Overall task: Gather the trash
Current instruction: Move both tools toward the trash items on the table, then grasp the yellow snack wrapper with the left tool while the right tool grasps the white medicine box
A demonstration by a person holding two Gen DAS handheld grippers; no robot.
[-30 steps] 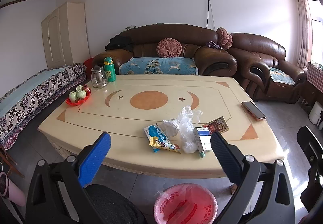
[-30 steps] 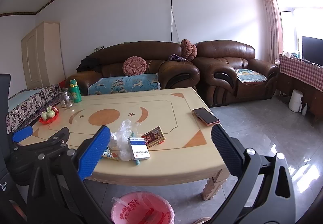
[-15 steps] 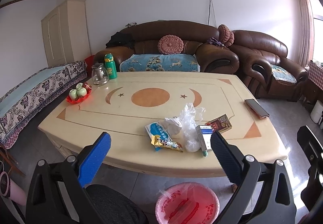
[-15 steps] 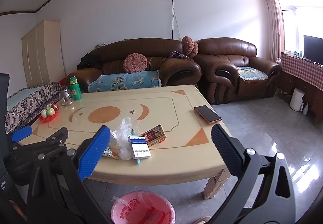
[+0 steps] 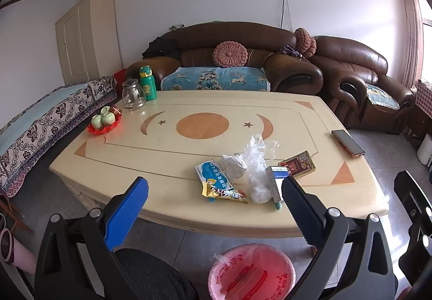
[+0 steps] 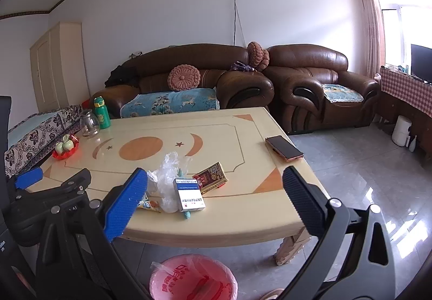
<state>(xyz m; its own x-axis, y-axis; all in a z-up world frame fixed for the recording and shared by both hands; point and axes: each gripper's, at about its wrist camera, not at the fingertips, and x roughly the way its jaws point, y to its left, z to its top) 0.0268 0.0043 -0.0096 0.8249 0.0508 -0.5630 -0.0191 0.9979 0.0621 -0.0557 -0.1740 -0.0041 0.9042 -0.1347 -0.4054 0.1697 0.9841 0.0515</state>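
My left gripper point(image 5: 213, 204) and right gripper point(image 6: 214, 200) both hung before the desk point(image 5: 167, 154), jaws wide and empty. The trash lay ahead between my jaws: wrapper point(image 5: 225, 193), bag point(image 5: 256, 162), tissue point(image 5: 233, 166), carton point(image 6: 189, 194). The bin point(image 5: 251, 273) sat below them

Bright daylight from the window point(image 6: 405, 27) glares on the floor point(image 6: 378, 192); sharp focus, strong fisheye bending at edges

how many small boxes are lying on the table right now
2. The blue-and-white box lies near the table's front edge, beside the clear plastic bag. The red-and-gold box lies just behind it, toward the phone.
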